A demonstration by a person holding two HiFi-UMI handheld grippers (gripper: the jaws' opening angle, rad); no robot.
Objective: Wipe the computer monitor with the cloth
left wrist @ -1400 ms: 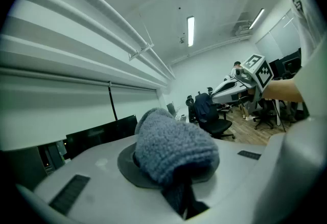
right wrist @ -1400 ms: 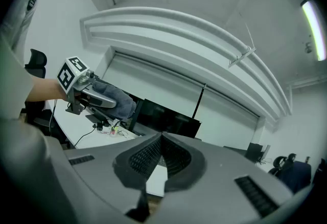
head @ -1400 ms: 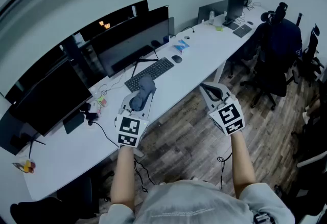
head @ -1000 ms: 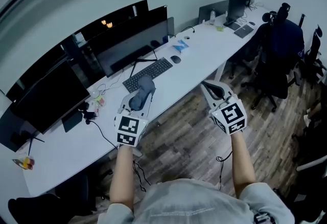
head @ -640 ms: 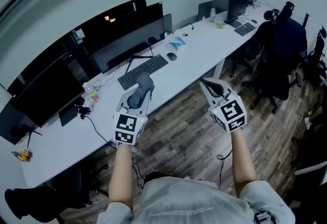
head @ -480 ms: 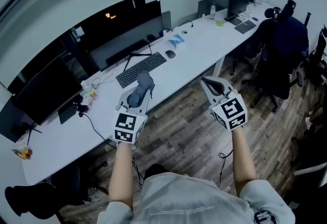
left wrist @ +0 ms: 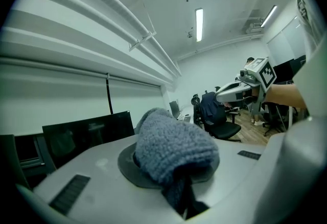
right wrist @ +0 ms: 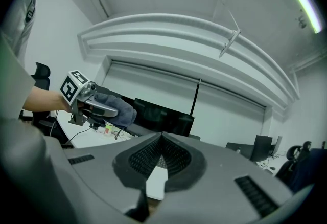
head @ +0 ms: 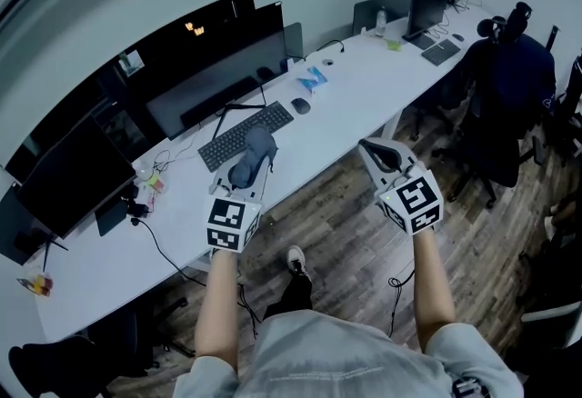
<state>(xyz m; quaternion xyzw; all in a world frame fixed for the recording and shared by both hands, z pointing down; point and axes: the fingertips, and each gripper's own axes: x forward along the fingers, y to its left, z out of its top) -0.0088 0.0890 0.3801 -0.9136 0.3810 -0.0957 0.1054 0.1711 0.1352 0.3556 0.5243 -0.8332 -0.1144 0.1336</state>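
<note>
Head view, left tongs [head: 253, 162] clamping cloth [head: 258, 144], over desk [head: 356, 93] edge

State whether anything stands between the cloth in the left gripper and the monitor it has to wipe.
Nothing visible blocks the way. The left gripper holds the cloth above the desk's near edge; only the keyboard lies flat on the desk between it and the monitor, probably low enough to pass over.

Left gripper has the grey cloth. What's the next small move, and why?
Probably carry the left gripper forward to the wide black monitor: its jaws are shut on the grey woolly cloth, but it hangs clear of the screen, near the white desk front edge.
</note>
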